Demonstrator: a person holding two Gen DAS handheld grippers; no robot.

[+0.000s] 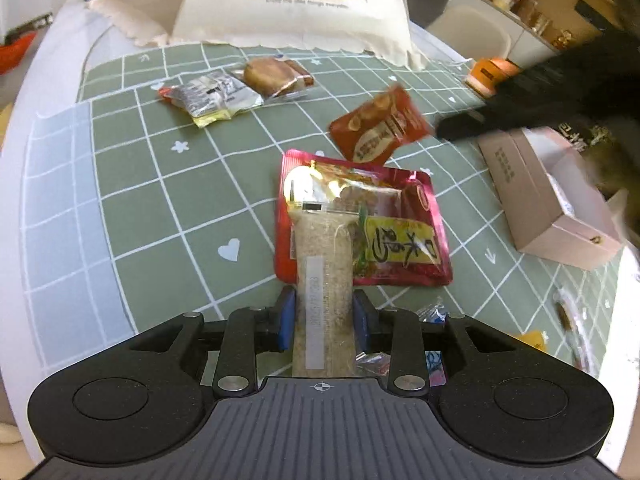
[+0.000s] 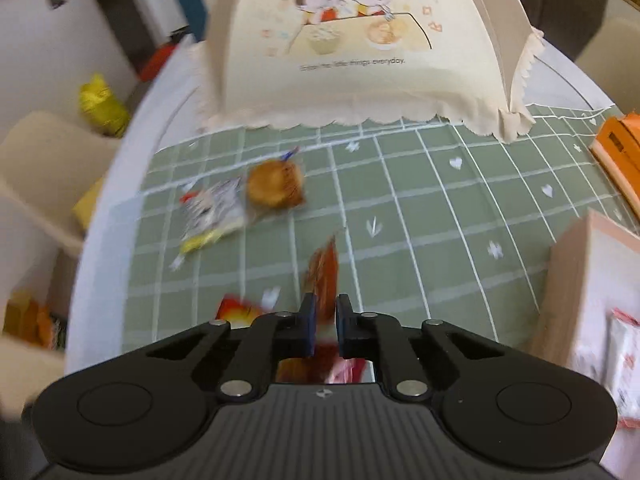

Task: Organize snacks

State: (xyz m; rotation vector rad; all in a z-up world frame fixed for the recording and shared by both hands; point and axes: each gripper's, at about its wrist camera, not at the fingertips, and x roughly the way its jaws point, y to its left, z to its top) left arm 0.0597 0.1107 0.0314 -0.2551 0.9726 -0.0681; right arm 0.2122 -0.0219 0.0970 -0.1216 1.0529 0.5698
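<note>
My left gripper [image 1: 323, 316] is shut on a long clear-wrapped grain bar [image 1: 323, 272] and holds it above a large red snack pack [image 1: 400, 232] lying on the green checked cloth. My right gripper [image 2: 324, 320] is shut on a small red-orange snack packet [image 2: 322, 276], seen edge-on; in the left wrist view the same packet [image 1: 380, 124] hangs in the air held by the dark right gripper [image 1: 472, 124]. A wrapped round cake [image 1: 272, 74] and a silver-yellow packet [image 1: 208, 98] lie at the far left of the cloth; both also show in the right wrist view, the cake [image 2: 274, 186] and the packet [image 2: 212, 212].
A pink cardboard box [image 1: 552, 204] stands open at the right, with white packets inside [image 2: 616, 364]. A cream fabric food cover [image 2: 360, 48] stands at the back. An orange box [image 2: 620, 152] sits at the far right. More small wrappers [image 1: 572, 316] lie near the front right edge.
</note>
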